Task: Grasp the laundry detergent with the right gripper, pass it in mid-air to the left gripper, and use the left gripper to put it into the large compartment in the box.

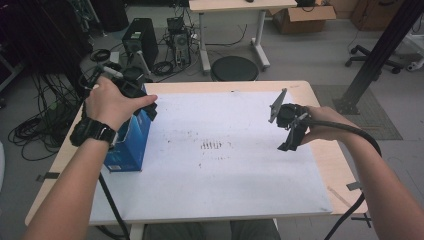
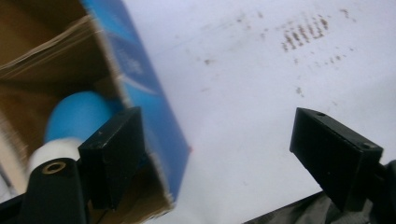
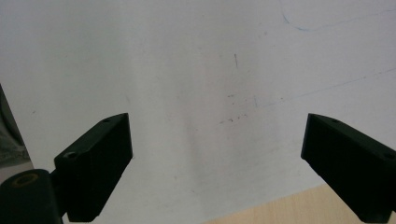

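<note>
An open blue cardboard box (image 1: 131,142) stands at the left edge of the white sheet (image 1: 225,180). My left gripper (image 1: 145,106) hovers over the box's open top, held from above by a hand with a black watch. In the left gripper view it is open (image 2: 224,156), with the box's blue wall (image 2: 154,116) rising just beside the left jaw. A blue and white rounded object (image 2: 74,121) lies inside the box (image 2: 42,60). My right gripper (image 1: 290,142) hangs over the right side of the sheet, open (image 3: 215,163), with nothing between its jaws.
The white sheet (image 3: 196,70) covers most of a light wooden table (image 1: 340,170) and bears faint dark marks (image 1: 211,146) at its middle. Behind the table on the floor are a round black stool (image 1: 234,68), computer towers (image 1: 140,40) and tangled cables (image 1: 35,130). A black post (image 1: 380,50) slants at the right.
</note>
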A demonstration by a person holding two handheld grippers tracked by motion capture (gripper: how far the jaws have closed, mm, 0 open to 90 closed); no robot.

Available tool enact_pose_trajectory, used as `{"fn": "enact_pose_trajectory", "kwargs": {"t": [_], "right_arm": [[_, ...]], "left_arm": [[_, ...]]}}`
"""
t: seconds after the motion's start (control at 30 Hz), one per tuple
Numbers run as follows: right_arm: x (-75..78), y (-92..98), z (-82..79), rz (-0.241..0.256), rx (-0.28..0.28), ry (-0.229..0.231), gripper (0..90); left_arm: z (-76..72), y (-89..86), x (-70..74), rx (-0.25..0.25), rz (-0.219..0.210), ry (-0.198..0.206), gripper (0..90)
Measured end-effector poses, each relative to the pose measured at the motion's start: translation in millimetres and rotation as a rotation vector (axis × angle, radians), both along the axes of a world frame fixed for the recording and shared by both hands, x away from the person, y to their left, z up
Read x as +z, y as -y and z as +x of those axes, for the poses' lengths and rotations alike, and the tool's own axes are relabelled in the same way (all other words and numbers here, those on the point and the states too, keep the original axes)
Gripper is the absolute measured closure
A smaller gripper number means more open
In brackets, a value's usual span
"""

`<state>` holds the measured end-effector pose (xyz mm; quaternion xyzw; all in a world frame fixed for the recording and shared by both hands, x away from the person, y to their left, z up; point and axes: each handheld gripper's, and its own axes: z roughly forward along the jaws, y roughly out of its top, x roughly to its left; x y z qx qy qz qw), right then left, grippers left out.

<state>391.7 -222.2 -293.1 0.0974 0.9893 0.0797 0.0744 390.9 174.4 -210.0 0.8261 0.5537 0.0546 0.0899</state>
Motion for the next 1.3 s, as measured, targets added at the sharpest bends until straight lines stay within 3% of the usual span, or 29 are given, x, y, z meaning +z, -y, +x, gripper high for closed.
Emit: {"fn": "enact_pose_trajectory", "kwargs": {"t": [0.23, 0.67, 0.77, 1.3], "right_arm": [[-0.7, -2.1, 1.6, 0.007, -0.001, -0.005, 8.2], [-3.7, -2.1, 4.1, 0.011, 0.005, -0.020, 7.5], [-3.8, -1.3, 3.7, 0.011, 0.003, -0.022, 7.3], [-3.3, 0.6, 1.3, 0.008, 0.001, -0.022, 7.2]], "left_arm": [[2.7, 27.9, -14.1, -0.076, -0.004, -0.013, 13.8], [4.1, 56.8, -37.0, -0.157, -0.060, -0.057, 5.0], [4.4, 62.9, -40.3, -0.181, -0.054, -0.069, 5.1], [2.3, 74.5, -41.7, -0.211, -0.063, -0.084, 5.0]]}}
